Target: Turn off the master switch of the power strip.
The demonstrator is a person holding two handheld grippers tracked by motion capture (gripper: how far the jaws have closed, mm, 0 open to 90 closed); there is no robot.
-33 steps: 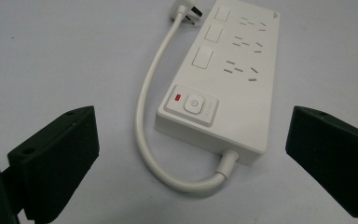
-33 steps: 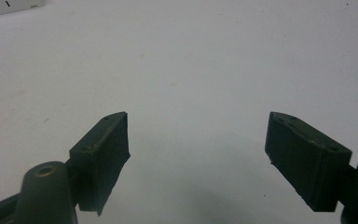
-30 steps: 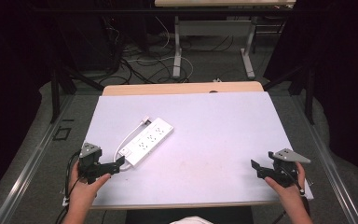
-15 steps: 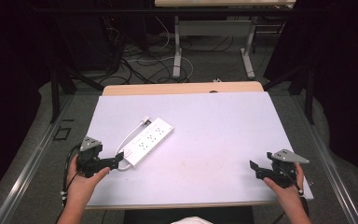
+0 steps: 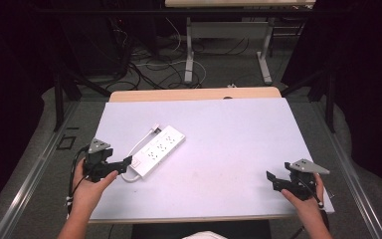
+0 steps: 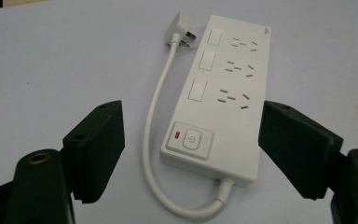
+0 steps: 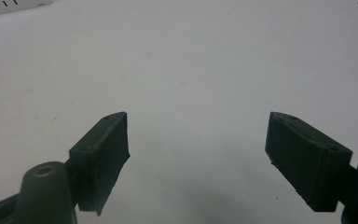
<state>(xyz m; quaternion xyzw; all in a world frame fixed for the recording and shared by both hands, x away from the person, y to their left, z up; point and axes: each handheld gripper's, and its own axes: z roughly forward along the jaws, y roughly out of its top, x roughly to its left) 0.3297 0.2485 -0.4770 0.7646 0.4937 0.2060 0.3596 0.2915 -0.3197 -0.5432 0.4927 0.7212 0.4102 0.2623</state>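
The white table [image 5: 238,144] bears a white power strip [image 5: 158,150] lying flat left of centre, its short cord [image 6: 154,116] looped alongside. Your left gripper [image 5: 121,166] sits just beside the strip's switch end, jaws wide; your right gripper [image 5: 273,180] rests well apart, jaws wide, holding nothing.

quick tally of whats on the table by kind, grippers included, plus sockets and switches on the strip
power strip: 1
grippers: 2, left and right, both with jaws open
socket groups on the strip: 3
white rocker switches: 3
power button: 1
plug on its cord: 1
total things on the table: 3
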